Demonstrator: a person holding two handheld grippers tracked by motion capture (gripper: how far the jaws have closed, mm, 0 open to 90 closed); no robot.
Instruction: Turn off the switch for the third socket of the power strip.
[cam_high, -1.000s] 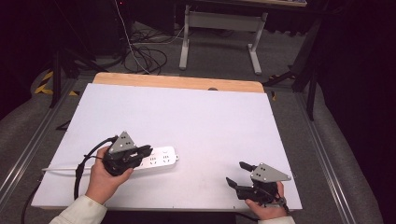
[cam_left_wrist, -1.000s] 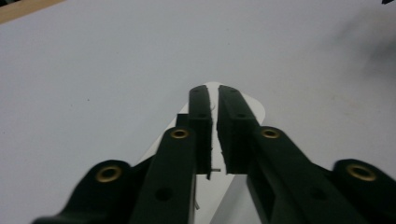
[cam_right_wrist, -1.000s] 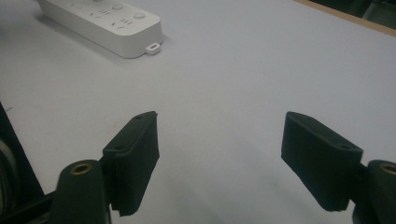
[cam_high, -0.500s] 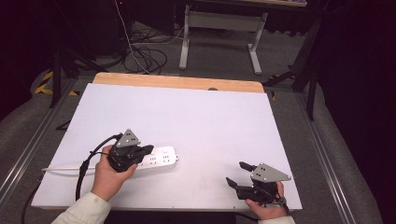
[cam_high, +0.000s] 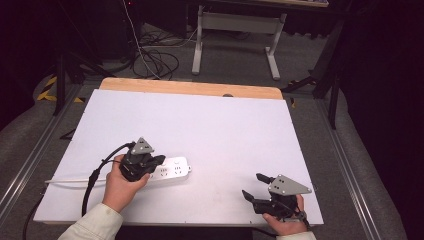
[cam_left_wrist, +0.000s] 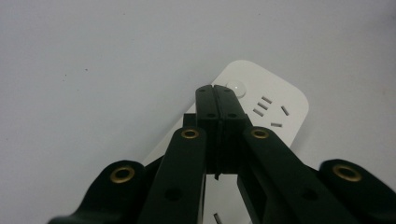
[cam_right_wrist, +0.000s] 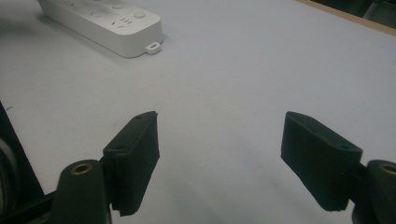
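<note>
On the white table (cam_high: 210, 130) a white power strip (cam_high: 172, 169) lies near the front left. The left tool (cam_left_wrist: 215, 91), jaws pressed together, sits over it, by its round button (cam_left_wrist: 236, 87). The right tool (cam_high: 252, 187) rests front right, jaws apart.

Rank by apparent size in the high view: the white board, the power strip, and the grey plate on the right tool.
1. White board, clearly largest.
2. Power strip, partly covered by the left tool.
3. Grey plate on the right tool, smallest.

a lab: dark curtains (cam_high: 385, 75), floor cables (cam_high: 155, 55), white-topped table (cam_high: 225, 125).
</note>
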